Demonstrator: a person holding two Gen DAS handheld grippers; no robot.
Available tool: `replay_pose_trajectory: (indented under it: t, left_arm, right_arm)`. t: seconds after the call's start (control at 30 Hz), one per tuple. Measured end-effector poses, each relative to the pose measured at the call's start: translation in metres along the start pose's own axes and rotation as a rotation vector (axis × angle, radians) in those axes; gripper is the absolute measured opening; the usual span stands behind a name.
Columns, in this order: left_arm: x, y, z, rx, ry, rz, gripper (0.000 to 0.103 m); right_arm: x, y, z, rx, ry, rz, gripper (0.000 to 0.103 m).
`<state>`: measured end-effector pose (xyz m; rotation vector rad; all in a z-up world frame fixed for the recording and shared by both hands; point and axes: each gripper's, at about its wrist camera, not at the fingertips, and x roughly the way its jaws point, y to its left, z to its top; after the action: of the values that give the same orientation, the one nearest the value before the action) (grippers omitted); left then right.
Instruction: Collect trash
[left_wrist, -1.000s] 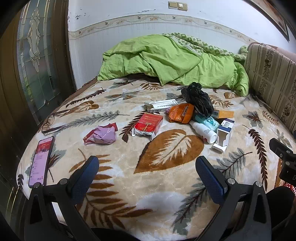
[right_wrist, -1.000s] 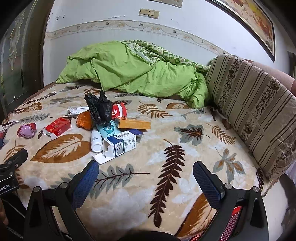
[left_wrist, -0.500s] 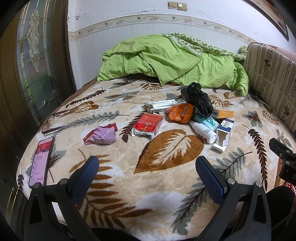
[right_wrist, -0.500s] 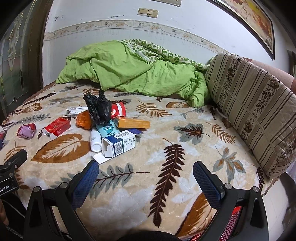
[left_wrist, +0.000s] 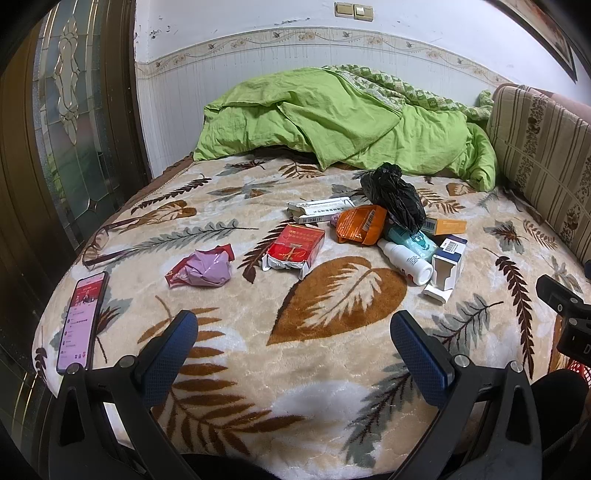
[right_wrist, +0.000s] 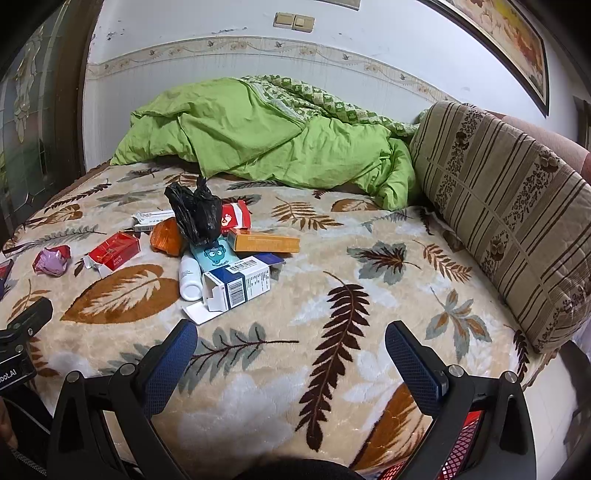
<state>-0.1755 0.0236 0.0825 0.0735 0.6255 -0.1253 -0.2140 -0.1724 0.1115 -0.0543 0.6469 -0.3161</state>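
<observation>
Trash lies on the leaf-patterned bed blanket (left_wrist: 332, 369): a crumpled pink wrapper (left_wrist: 203, 267), a red cigarette pack (left_wrist: 295, 251), an orange pouch (left_wrist: 360, 223), a black plastic bag (left_wrist: 391, 194), a white bottle (left_wrist: 408, 260), an open white-and-blue box (left_wrist: 447, 267) and a white flat box (left_wrist: 319, 208). The right wrist view shows the same pile: black bag (right_wrist: 194, 212), blue-and-white box (right_wrist: 238, 286), orange box (right_wrist: 266, 242), red pack (right_wrist: 112, 251). My left gripper (left_wrist: 293, 341) and right gripper (right_wrist: 290, 350) are both open and empty, held above the bed's near edge.
A phone (left_wrist: 81, 321) with a lit screen lies at the bed's left edge, glasses (left_wrist: 107, 240) beyond it. A green duvet (left_wrist: 332, 122) is heaped at the back. A striped cushion (right_wrist: 517, 206) lines the right side. A red mesh basket (right_wrist: 461, 446) sits below the right gripper.
</observation>
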Motion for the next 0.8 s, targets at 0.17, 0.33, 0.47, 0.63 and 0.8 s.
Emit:
replay_pose_trajectory:
  t: [0.17,0.33,0.47,0.63,0.8]
  left_arm:
    - [0.000,0.000,0.000,0.000,0.000,0.001,0.103]
    - [0.000,0.000,0.000,-0.001,0.001,0.000,0.103]
    - [0.000,0.000,0.000,-0.004,0.004,-0.002,0.103]
    - [0.009,0.015,0.000,-0.069,0.051,-0.026,0.103]
    - [0.016,0.041,0.010,-0.155,0.083,-0.052,0.103]
  right_arm:
    - [0.003,-0.003,-0.001,0.021,0.017,0.012,0.102]
    - [0.007,-0.007,0.002,0.038,0.033,0.024,0.102]
    - [0.007,-0.006,0.002,0.039,0.034,0.027,0.102]
    - [0.010,-0.007,0.003,0.046,0.047,0.047,0.102]
    - [0.012,-0.009,0.002,0.060,0.061,0.060,0.102]
